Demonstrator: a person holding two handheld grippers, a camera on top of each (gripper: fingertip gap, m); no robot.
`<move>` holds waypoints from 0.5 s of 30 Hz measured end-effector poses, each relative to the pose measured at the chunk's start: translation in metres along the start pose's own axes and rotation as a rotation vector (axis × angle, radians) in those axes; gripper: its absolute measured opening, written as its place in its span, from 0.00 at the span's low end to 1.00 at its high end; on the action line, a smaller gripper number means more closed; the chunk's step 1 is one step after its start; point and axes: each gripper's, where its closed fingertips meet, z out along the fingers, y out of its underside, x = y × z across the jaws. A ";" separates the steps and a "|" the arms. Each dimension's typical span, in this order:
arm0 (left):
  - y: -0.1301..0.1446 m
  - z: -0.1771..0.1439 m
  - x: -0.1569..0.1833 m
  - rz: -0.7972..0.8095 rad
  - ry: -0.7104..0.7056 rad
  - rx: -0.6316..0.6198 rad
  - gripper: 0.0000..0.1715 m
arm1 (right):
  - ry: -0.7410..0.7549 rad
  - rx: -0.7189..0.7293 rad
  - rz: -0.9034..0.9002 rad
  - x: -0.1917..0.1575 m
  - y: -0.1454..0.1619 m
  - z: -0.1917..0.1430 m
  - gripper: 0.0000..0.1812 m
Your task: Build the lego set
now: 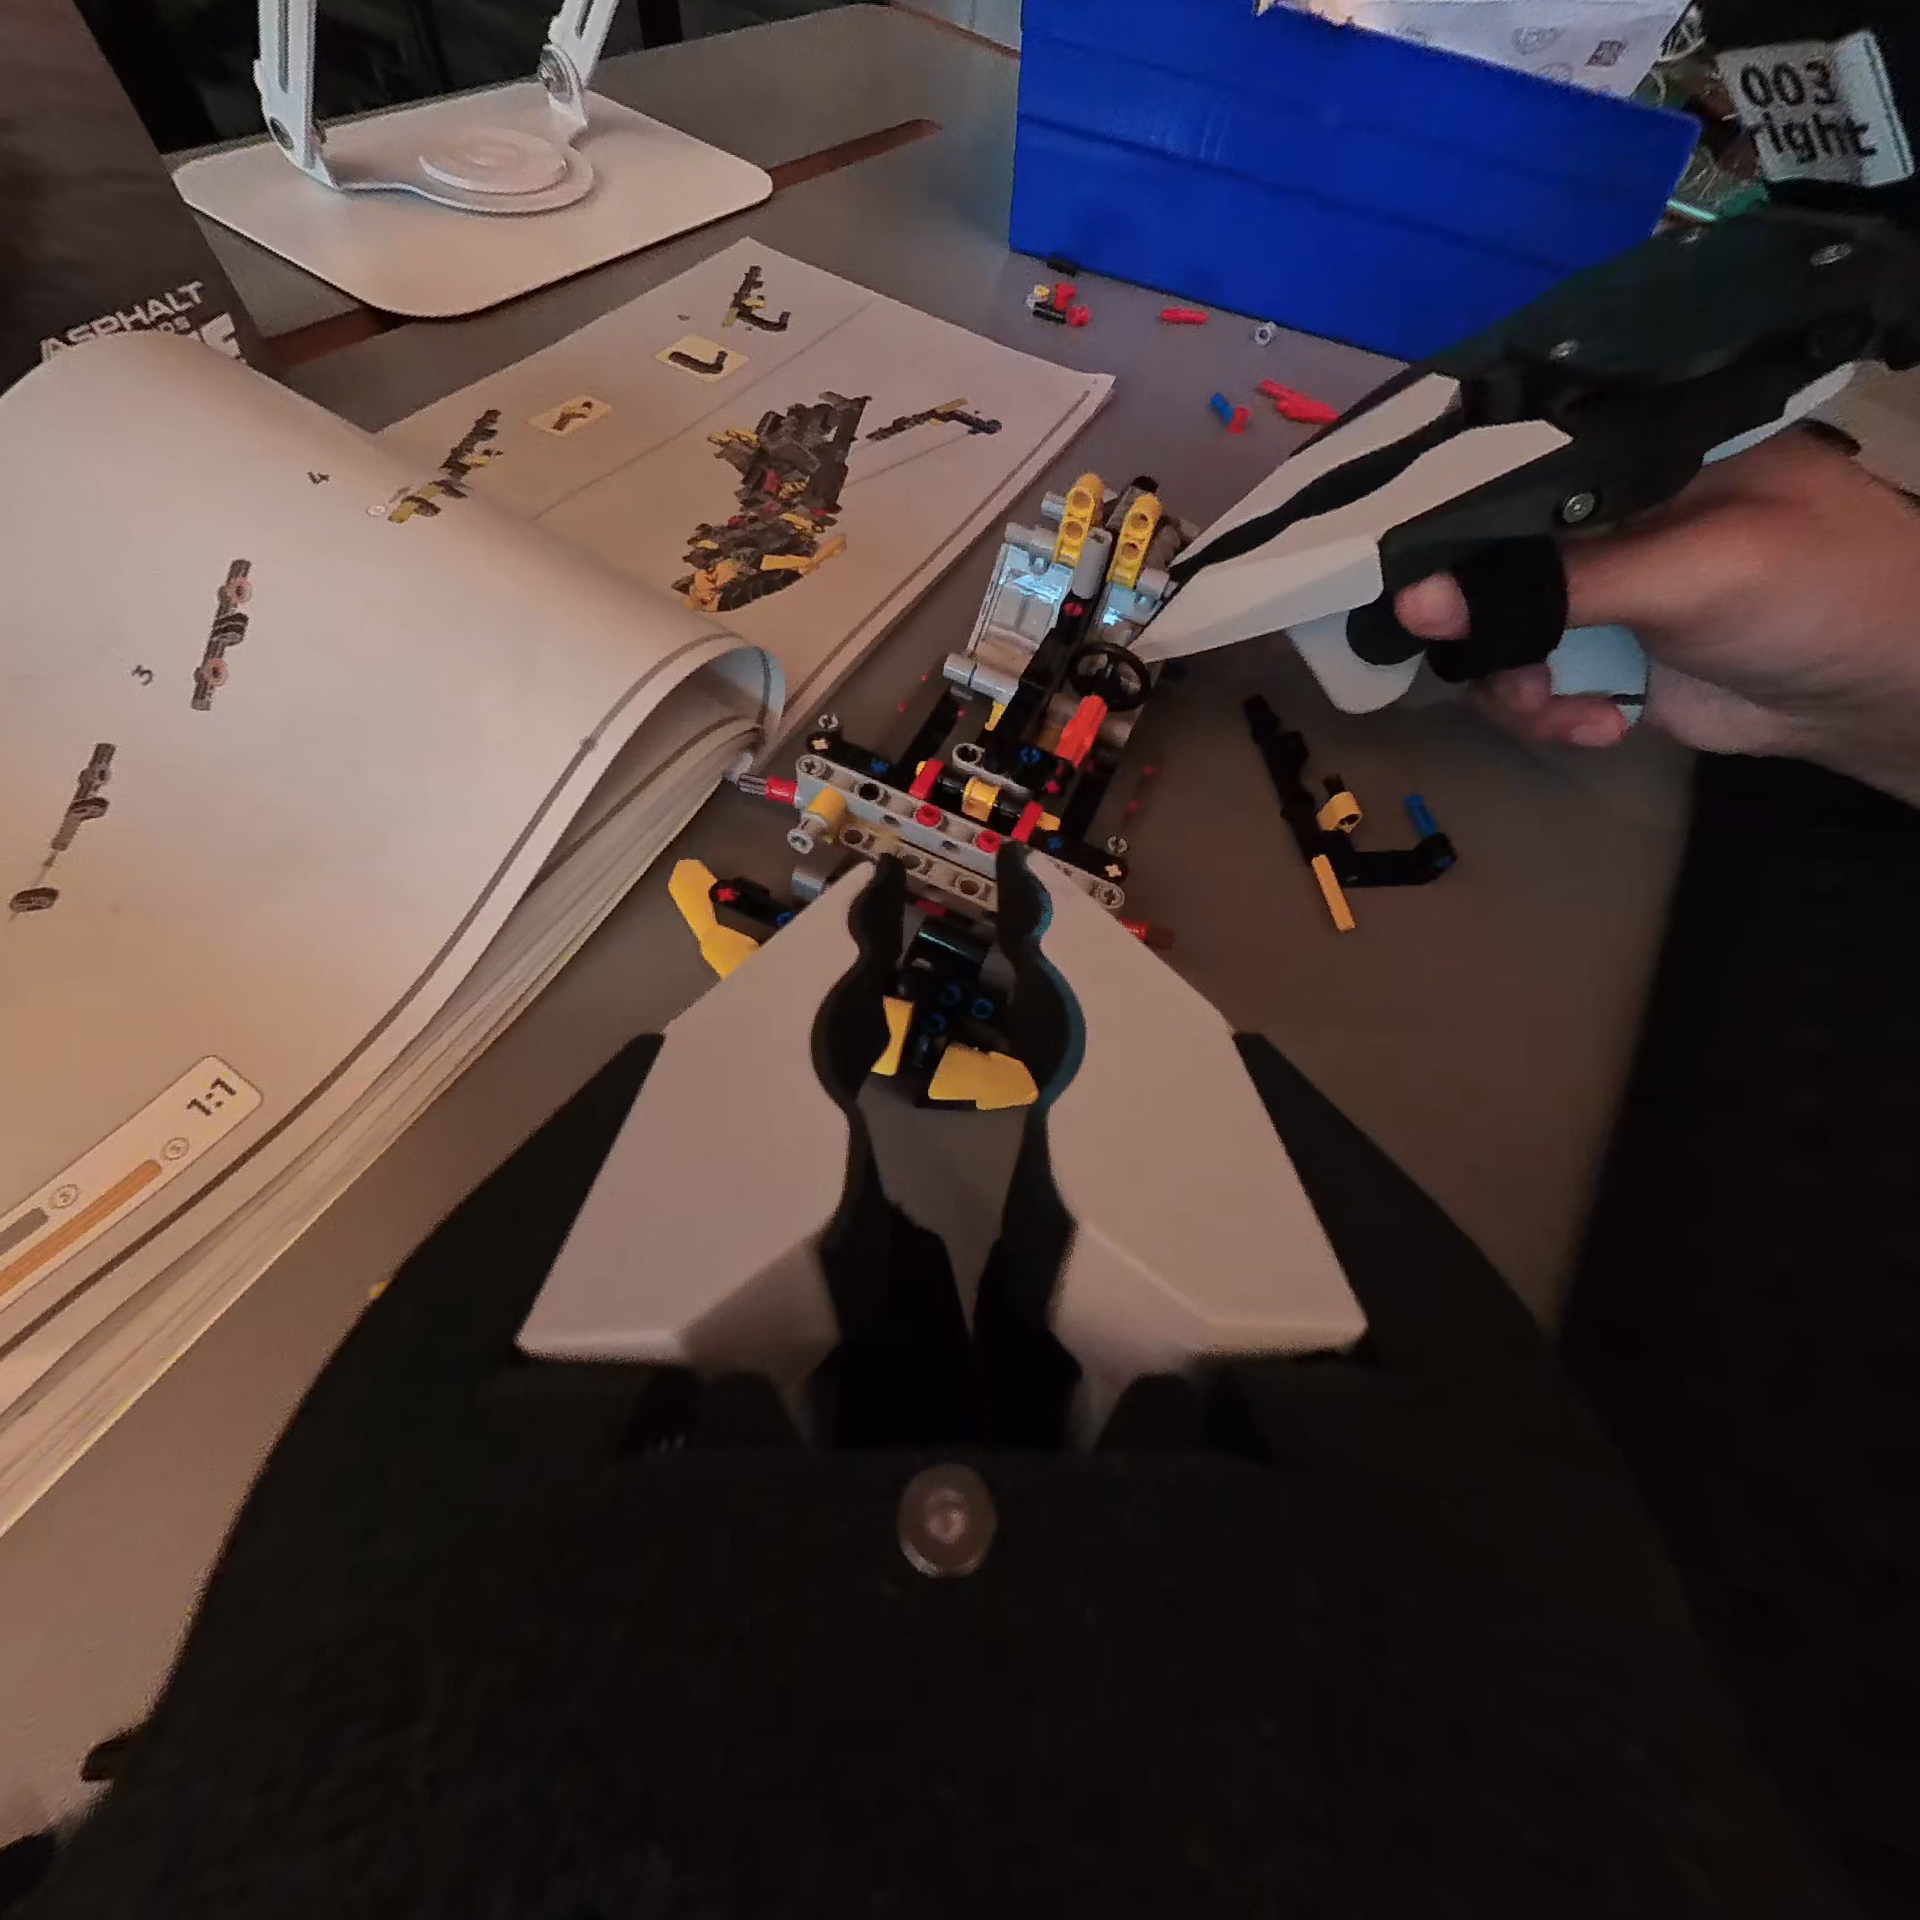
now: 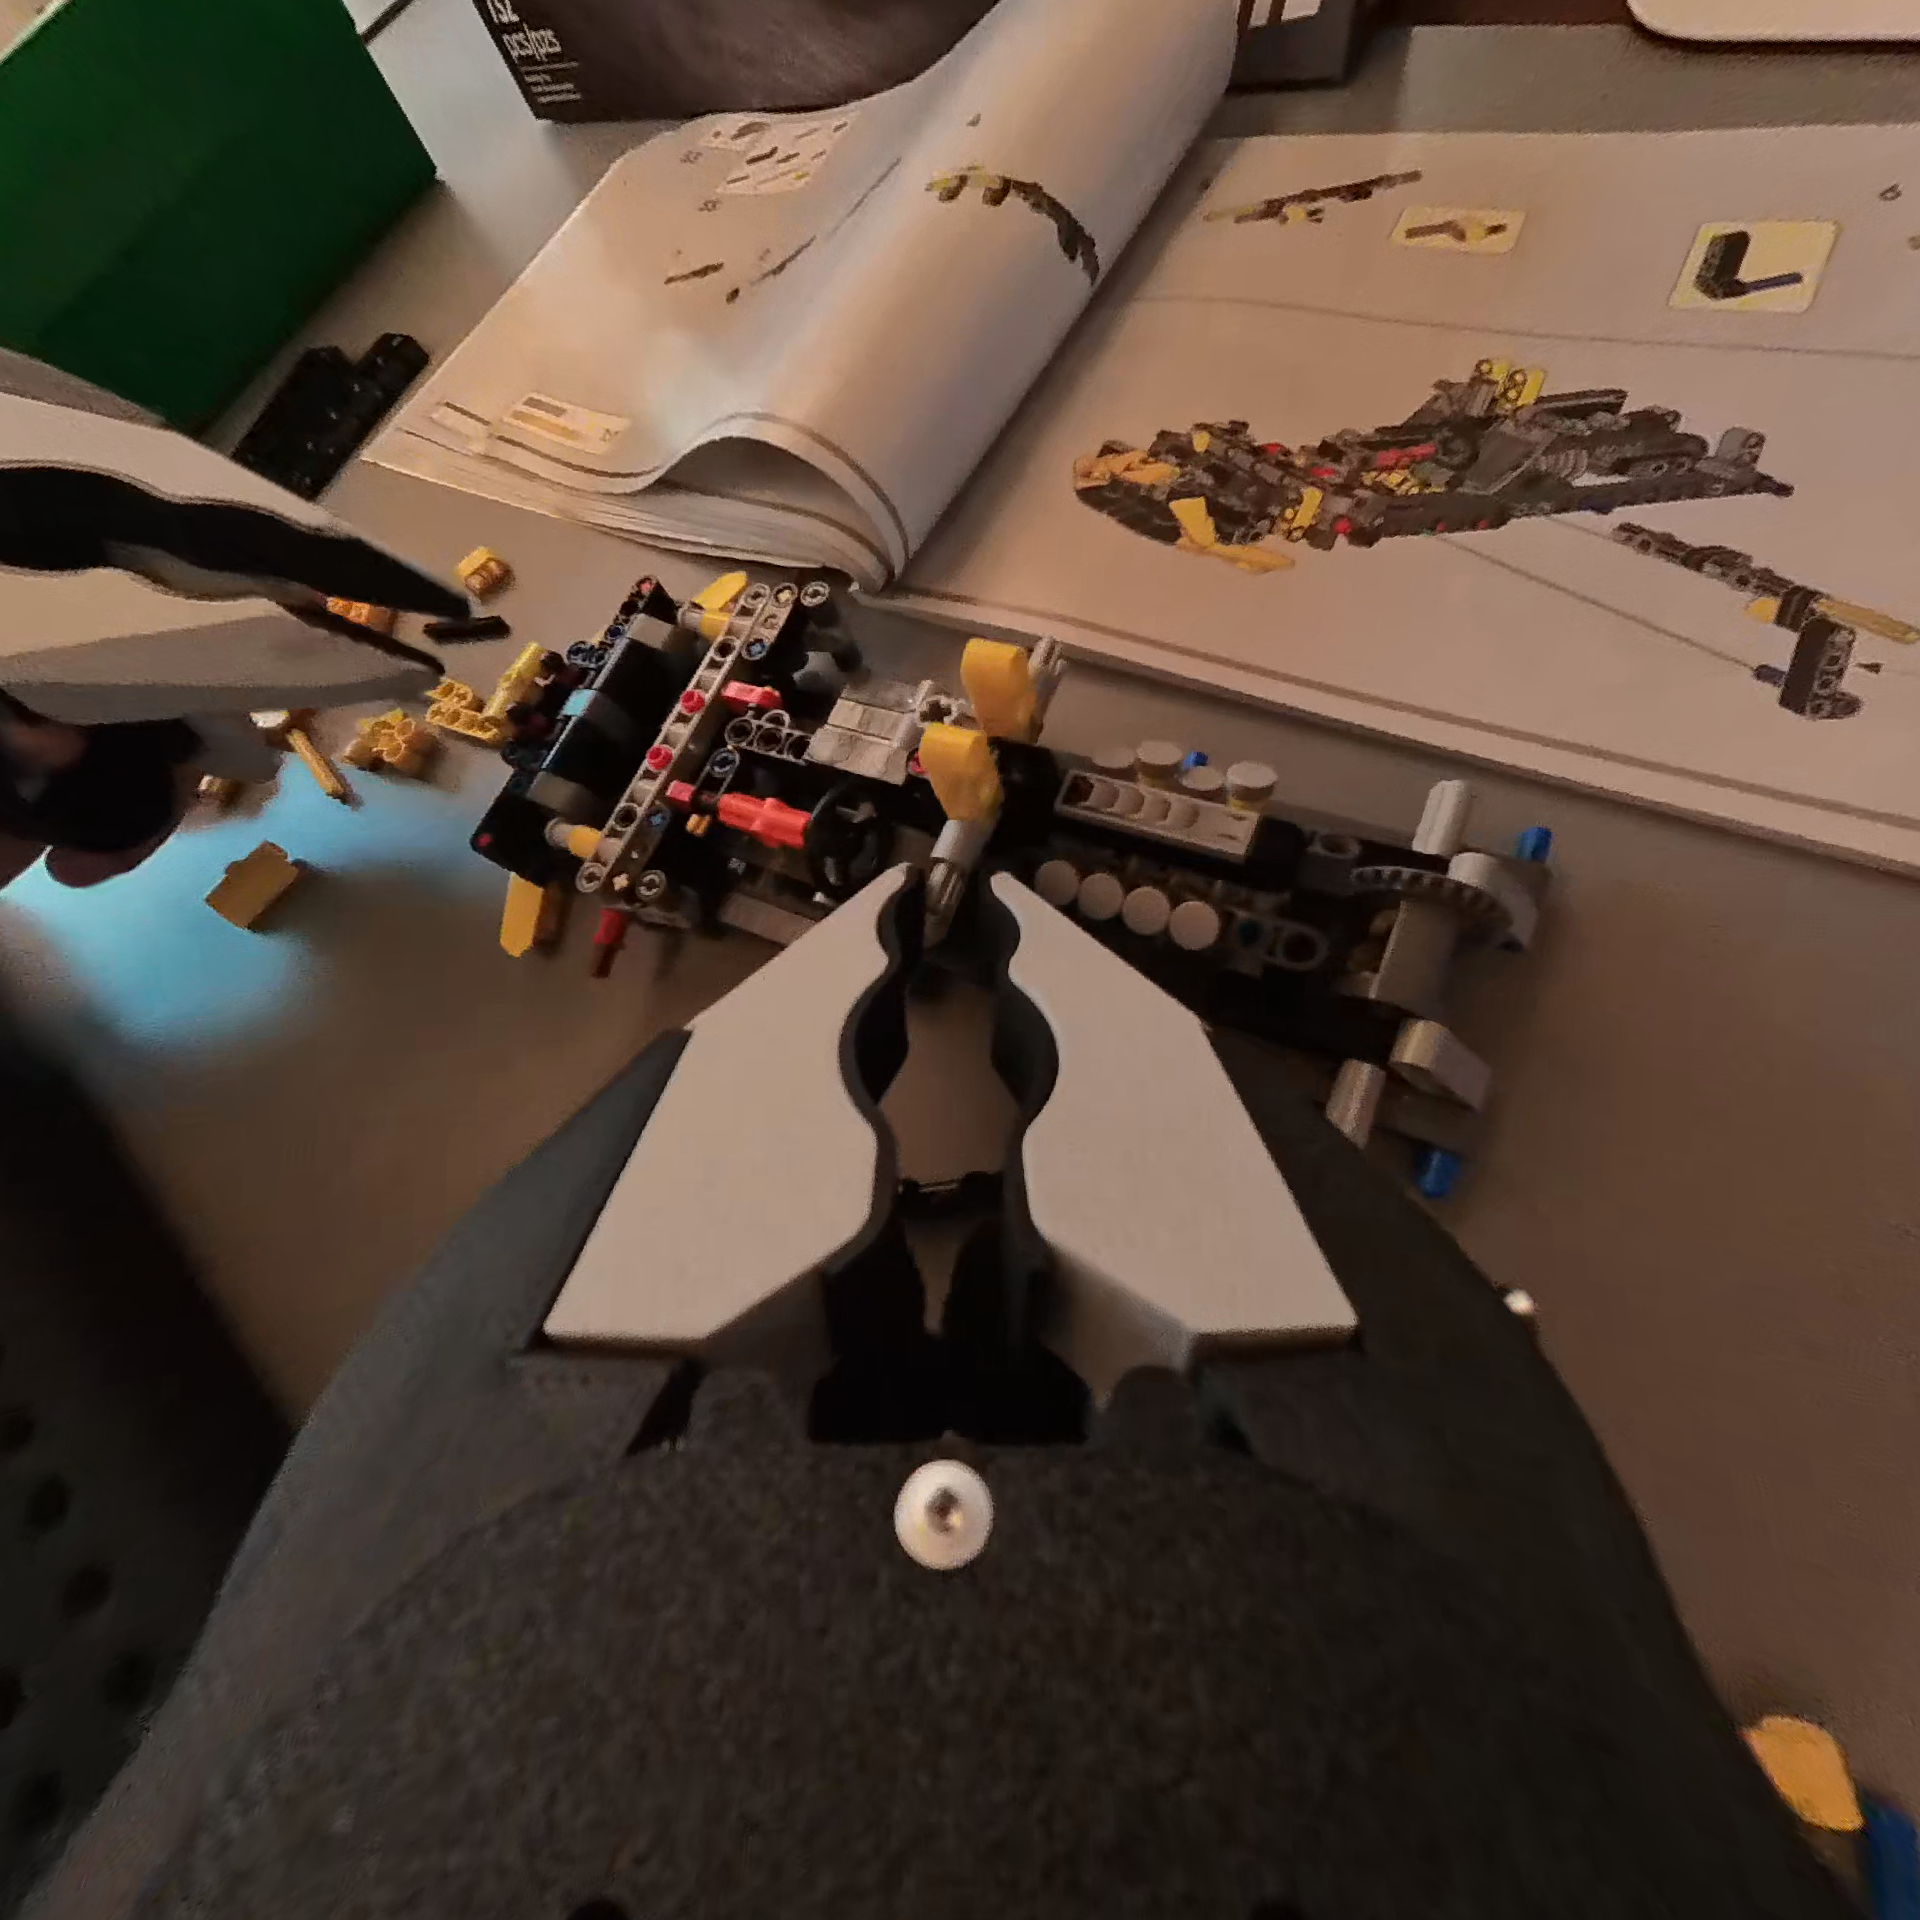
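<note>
Two grippers at lego chassis (image 1: 997,727) on table (image 1: 1403,1091): left gripper (image 1: 948,871) jaws parted around front beam, grip uncertain; right gripper (image 2: 951,888) jaws slightly parted at grey pin, contact unclear. Instruction booklet (image 1: 312,727) lain beside; loose pieces (image 1: 1340,831) scattered near.

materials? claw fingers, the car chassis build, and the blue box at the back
Right claw fingers: matte light-grey shells, likely printed plastic, with black wavy inner pads, possibly rubber.
Car chassis build: glossy moulded plastic, studded and holed beams.
Blue box: smooth, creased panels; plastic or coated card, unclear.
</note>
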 end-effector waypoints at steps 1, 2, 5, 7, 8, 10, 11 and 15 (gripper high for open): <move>0.000 0.000 0.002 0.003 0.011 0.002 0.09 | -0.006 -0.003 -0.006 0.000 0.000 -0.001 0.04; -0.003 -0.002 0.007 0.011 0.032 0.015 0.12 | -0.021 -0.009 0.006 -0.002 0.000 -0.002 0.04; -0.022 -0.009 0.022 0.046 0.094 0.110 0.21 | -0.100 -0.004 0.118 -0.005 -0.006 -0.006 0.03; -0.030 -0.016 0.028 0.084 0.119 0.164 0.26 | -0.124 -0.012 0.146 -0.004 -0.010 -0.007 0.03; -0.032 -0.019 0.030 0.103 0.126 0.185 0.27 | -0.124 -0.026 0.137 -0.003 -0.011 -0.006 0.03; -0.034 -0.022 0.029 0.127 0.119 0.203 0.29 | -0.115 -0.035 0.108 0.000 -0.016 -0.008 0.03; -0.033 -0.023 0.029 0.138 0.120 0.199 0.31 | -0.096 -0.039 0.083 0.002 -0.018 -0.009 0.02; -0.020 -0.020 0.043 0.268 0.142 0.132 0.33 | -0.056 -0.035 0.070 0.008 -0.024 -0.012 0.03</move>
